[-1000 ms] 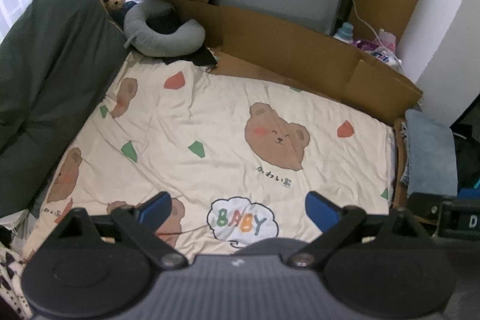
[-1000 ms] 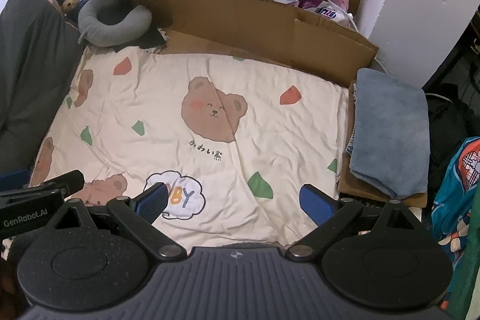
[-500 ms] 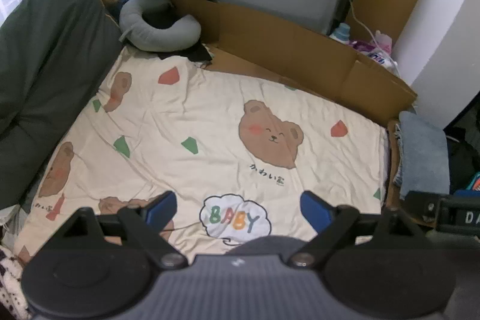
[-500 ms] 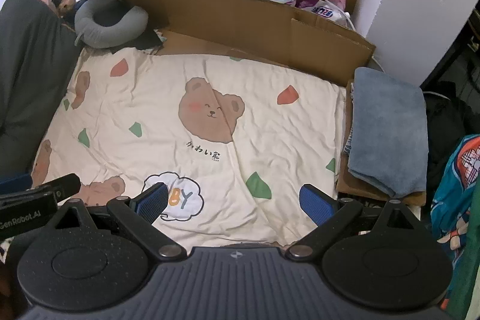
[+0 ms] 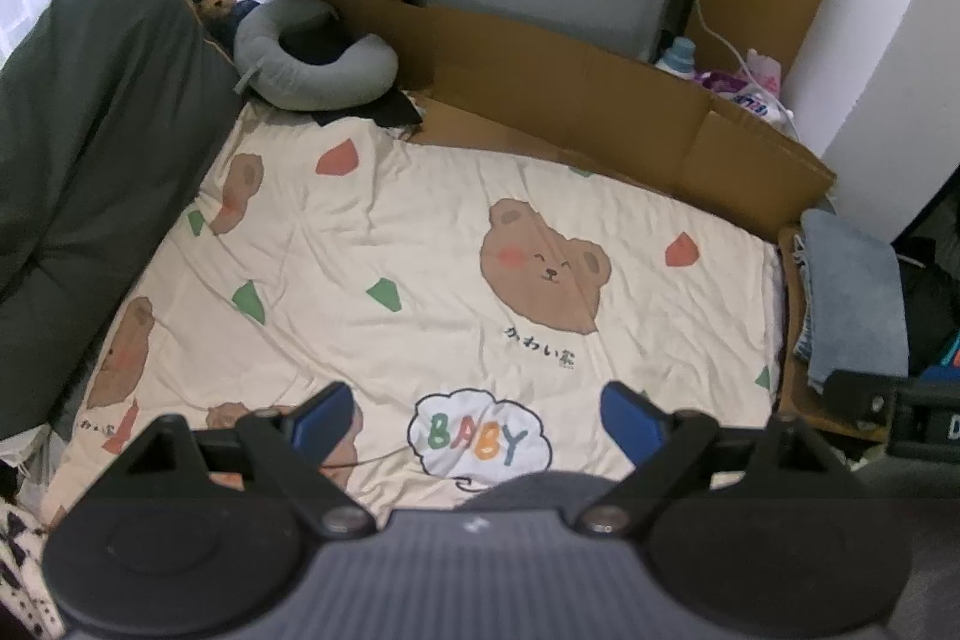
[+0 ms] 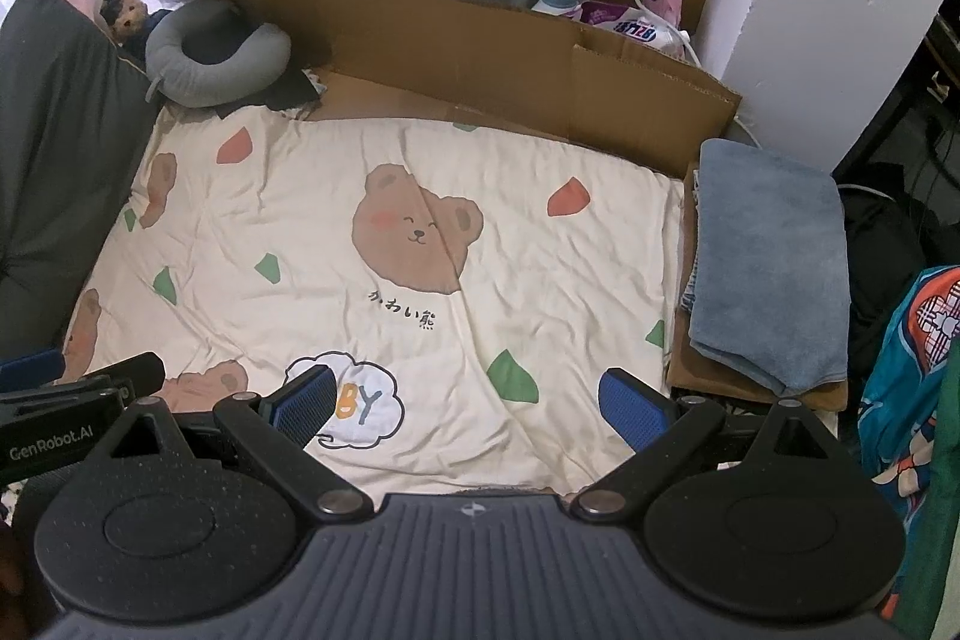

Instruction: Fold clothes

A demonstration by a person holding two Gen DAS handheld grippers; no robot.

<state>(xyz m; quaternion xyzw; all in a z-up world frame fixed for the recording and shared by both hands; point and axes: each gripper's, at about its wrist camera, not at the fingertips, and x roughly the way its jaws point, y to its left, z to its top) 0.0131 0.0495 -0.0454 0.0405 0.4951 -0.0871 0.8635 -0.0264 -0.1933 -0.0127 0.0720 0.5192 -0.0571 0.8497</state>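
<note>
A cream bear-print sheet (image 5: 420,250) (image 6: 390,196) lies spread flat below both grippers, lightly wrinkled. A folded blue-grey cloth (image 5: 852,292) (image 6: 768,268) rests on a cardboard sheet at its right edge, on top of some folded denim. My left gripper (image 5: 477,415) hangs open above the sheet's near part, over the "BABY" cloud print, with nothing between its blue pads (image 5: 324,412). My right gripper (image 6: 468,403) is also open and holds nothing, a little further right above the near edge. Each gripper shows at the edge of the other's view.
A dark grey pillow (image 5: 90,148) lines the left side. A grey neck pillow (image 6: 210,58) and a small toy bear sit at the far left corner. A cardboard wall (image 6: 510,58) runs along the back. A teal printed cloth (image 6: 900,370) hangs at the right.
The left gripper's jaws have narrowed slightly but stay wide. Both hands hold their place over the sheet.
</note>
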